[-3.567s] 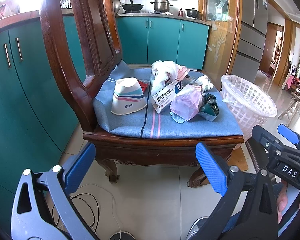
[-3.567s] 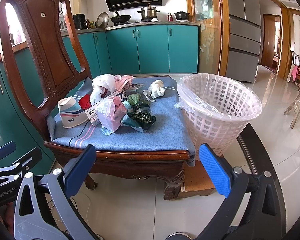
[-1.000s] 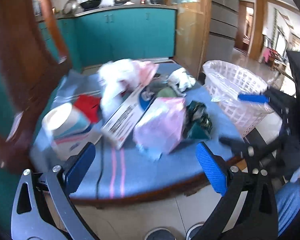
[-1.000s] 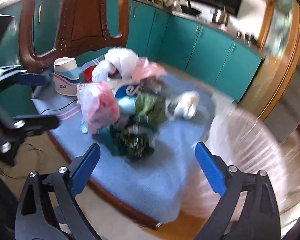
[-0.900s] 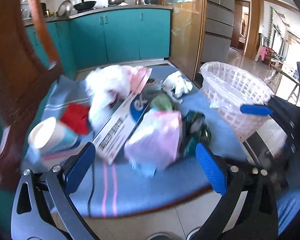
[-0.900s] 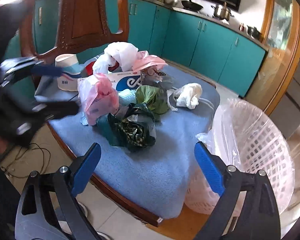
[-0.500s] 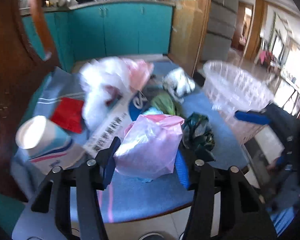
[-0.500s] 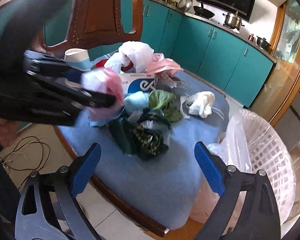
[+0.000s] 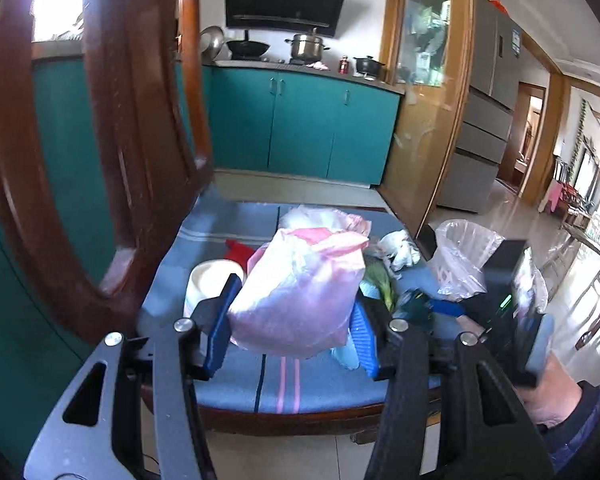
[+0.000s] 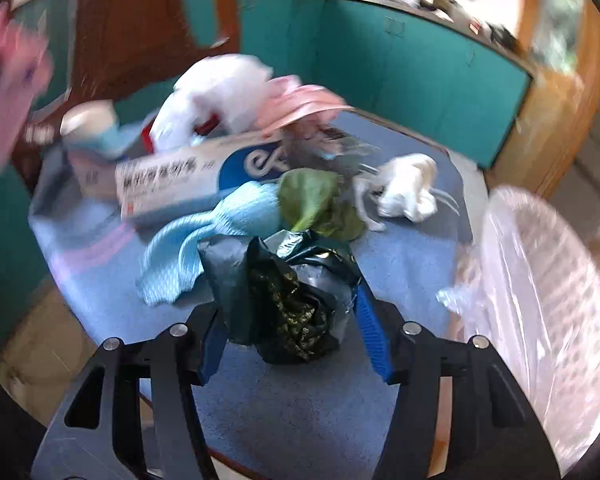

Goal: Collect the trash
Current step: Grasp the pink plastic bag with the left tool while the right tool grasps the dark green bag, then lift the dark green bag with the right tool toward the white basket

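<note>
My left gripper (image 9: 290,326) is shut on a pink plastic bag (image 9: 300,296) and holds it lifted above the blue chair cushion (image 9: 236,384). My right gripper (image 10: 292,330) is shut on a dark green crumpled bag (image 10: 284,300) that rests on the cushion (image 10: 300,408). Other trash lies on the cushion: a white box (image 10: 188,176), a light blue cloth (image 10: 204,236), a green leaf (image 10: 312,196), a white tissue wad (image 10: 408,188), a white bag (image 10: 216,88) and an upturned paper bowl (image 9: 208,280). The lined white basket (image 10: 540,280) stands right of the chair.
The wooden chair back (image 9: 112,140) rises close on the left. Teal kitchen cabinets (image 9: 300,128) stand behind. The right hand and its gripper body (image 9: 508,308) show at the right of the left wrist view, in front of the basket (image 9: 464,260). Tiled floor lies below.
My left gripper has lifted the pink bag off the cushion. My right gripper has moved in and shut on the dark green bag.
</note>
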A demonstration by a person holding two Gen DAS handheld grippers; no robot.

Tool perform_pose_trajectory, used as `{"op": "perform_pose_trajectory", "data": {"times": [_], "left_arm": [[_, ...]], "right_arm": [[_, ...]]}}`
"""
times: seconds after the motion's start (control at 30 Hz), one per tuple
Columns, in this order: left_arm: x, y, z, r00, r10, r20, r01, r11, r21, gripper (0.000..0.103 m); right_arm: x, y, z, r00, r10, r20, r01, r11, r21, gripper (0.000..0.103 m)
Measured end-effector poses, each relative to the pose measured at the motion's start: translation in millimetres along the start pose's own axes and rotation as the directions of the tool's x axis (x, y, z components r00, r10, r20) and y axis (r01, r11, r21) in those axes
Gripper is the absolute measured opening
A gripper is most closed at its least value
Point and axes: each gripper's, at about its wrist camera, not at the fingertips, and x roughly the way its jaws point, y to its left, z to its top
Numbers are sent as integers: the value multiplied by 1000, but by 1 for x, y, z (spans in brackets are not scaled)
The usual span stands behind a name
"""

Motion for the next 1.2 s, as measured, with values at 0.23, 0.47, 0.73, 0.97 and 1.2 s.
{"op": "perform_pose_trajectory", "data": {"times": [0.23, 0.47, 0.73, 0.97, 1.2], "left_arm": [[5, 8, -10, 999, -21, -34, 19, 997, -78, 52], [10, 0, -14, 998, -31, -46, 28, 998, -55, 53], [13, -7, -21, 998, 28, -55, -27, 1000, 14, 54], [16, -7, -23, 997, 33, -63, -32, 999, 22, 55], [16, -6, -23, 998, 31, -63, -29, 999, 25, 55]], "right_arm": [[-67, -2, -3, 987, 10, 163, -29, 993, 115, 52], [-106, 23, -10, 968, -18, 252, -10, 994, 110, 52], [-101, 29, -12, 969, -28, 247, 3, 995, 102, 52], [-99, 26, -14, 970, -25, 242, -4, 993, 119, 52], [-98, 27, -15, 972, -18, 234, -10, 993, 116, 52]]}}
